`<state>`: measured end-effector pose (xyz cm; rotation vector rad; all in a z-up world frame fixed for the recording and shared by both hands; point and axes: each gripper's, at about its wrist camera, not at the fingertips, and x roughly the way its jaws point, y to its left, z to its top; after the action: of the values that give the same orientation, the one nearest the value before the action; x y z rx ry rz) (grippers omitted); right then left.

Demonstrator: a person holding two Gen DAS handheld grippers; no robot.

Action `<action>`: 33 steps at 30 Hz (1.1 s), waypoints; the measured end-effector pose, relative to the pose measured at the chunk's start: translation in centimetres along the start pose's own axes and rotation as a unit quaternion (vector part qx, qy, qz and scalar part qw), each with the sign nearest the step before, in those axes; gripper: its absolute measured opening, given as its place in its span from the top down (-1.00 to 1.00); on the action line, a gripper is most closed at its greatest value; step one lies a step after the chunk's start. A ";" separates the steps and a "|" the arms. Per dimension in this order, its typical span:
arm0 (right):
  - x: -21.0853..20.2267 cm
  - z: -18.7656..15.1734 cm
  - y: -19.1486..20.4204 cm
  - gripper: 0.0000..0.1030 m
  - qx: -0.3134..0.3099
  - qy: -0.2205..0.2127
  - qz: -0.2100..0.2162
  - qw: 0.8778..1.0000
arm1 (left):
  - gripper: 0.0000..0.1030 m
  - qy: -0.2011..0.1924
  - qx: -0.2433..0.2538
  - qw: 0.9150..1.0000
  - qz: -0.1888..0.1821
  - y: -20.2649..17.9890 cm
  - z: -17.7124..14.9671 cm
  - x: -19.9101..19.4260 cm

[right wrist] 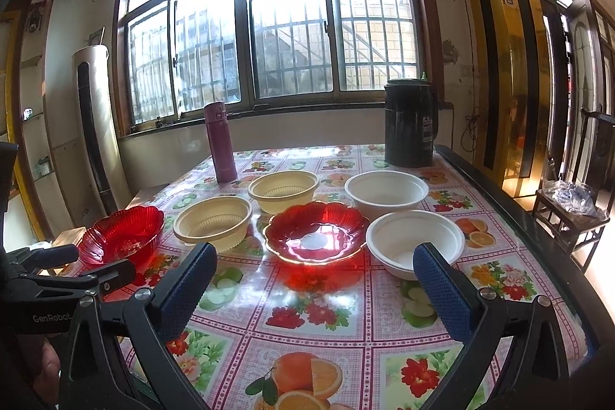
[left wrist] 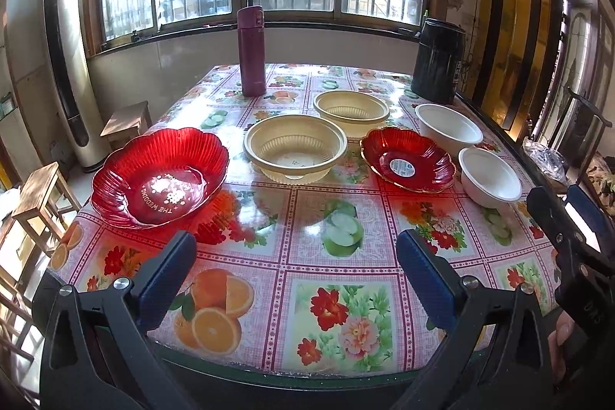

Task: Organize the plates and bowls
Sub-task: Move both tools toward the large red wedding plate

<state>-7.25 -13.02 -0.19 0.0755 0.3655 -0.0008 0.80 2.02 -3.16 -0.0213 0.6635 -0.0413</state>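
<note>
Six dishes stand on the fruit-print table [left wrist: 346,275]. A big red scalloped plate [left wrist: 159,177] [right wrist: 121,237] lies at the left, a smaller red plate [left wrist: 407,160] [right wrist: 317,231] right of centre. Two cream ribbed bowls [left wrist: 295,148] [left wrist: 351,111] [right wrist: 213,222] [right wrist: 283,190] sit between and behind them. Two white bowls [left wrist: 449,127] [left wrist: 490,176] [right wrist: 386,193] [right wrist: 415,241] stand at the right. My left gripper [left wrist: 296,271] hovers open over the near table edge, holding nothing. My right gripper [right wrist: 311,279] is open too, just short of the small red plate and the near white bowl.
A maroon flask [left wrist: 250,50] [right wrist: 220,143] and a black kettle [left wrist: 438,60] [right wrist: 410,122] stand at the table's far edge by the window. Wooden stools [left wrist: 40,195] are left of the table, a dark chair with a plastic bag [right wrist: 572,202] right of it.
</note>
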 end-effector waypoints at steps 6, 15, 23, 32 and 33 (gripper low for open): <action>0.8 -0.2 -0.4 -1.00 0.014 0.019 0.009 1.000 | -1.00 -0.002 -0.002 1.000 0.004 0.5 0.0 -0.2; 1.4 -0.5 0.0 -1.00 0.015 0.034 0.010 0.999 | -1.00 0.003 -0.006 1.000 0.013 1.4 -0.3 0.2; 1.7 -0.8 0.5 -1.00 0.011 0.044 0.016 0.999 | -1.00 0.009 -0.012 1.000 0.017 2.1 -0.5 0.5; 2.0 -0.9 1.3 -1.00 0.008 0.053 0.023 0.998 | -1.00 0.015 -0.020 0.999 0.021 3.0 -0.7 0.8; 2.1 -0.8 1.4 -1.00 0.009 0.055 0.025 0.998 | -1.00 0.016 -0.021 0.999 0.021 3.1 -0.7 0.9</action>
<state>-5.54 -11.57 -1.64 0.1033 0.4738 0.0499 1.17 5.10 -4.31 -0.0481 0.6956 0.0131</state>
